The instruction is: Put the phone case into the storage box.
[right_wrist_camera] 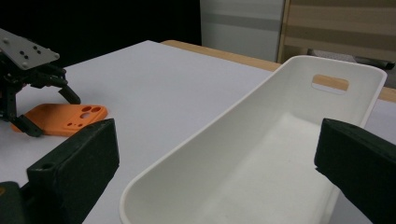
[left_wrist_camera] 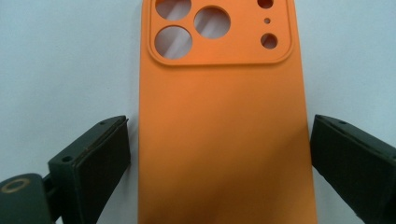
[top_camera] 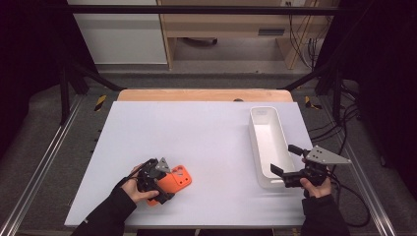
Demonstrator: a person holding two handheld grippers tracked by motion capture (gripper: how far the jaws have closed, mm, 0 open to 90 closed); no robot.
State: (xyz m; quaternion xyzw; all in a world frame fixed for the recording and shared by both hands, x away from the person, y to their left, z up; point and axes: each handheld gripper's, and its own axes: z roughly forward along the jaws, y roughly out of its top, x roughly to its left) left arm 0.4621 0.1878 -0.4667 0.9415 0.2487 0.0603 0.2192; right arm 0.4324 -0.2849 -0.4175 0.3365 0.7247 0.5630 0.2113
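Observation:
An orange phone case [left_wrist_camera: 219,84] lies flat on the white table [top_camera: 196,132] at the front left, back up, with its camera cut-outs at the far end. My left gripper [top_camera: 166,183] straddles it, a jaw on each long side. In the left gripper view a thin gap shows between each pad and the case edge, so the left gripper [left_wrist_camera: 219,140] is open. At the front right my right gripper [top_camera: 285,160] stands open, its jaws spread wide at the near end of a long white bin [top_camera: 252,129]. Nothing is between its pads. The bin [right_wrist_camera: 336,65] looks empty.
A wooden strip [top_camera: 204,95] edges the table's far side, and metal rails run along both sides. Black cables trail on the floor at the right. The right gripper view has the orange case [right_wrist_camera: 70,119] and the left gripper [right_wrist_camera: 50,114] far off at the left.

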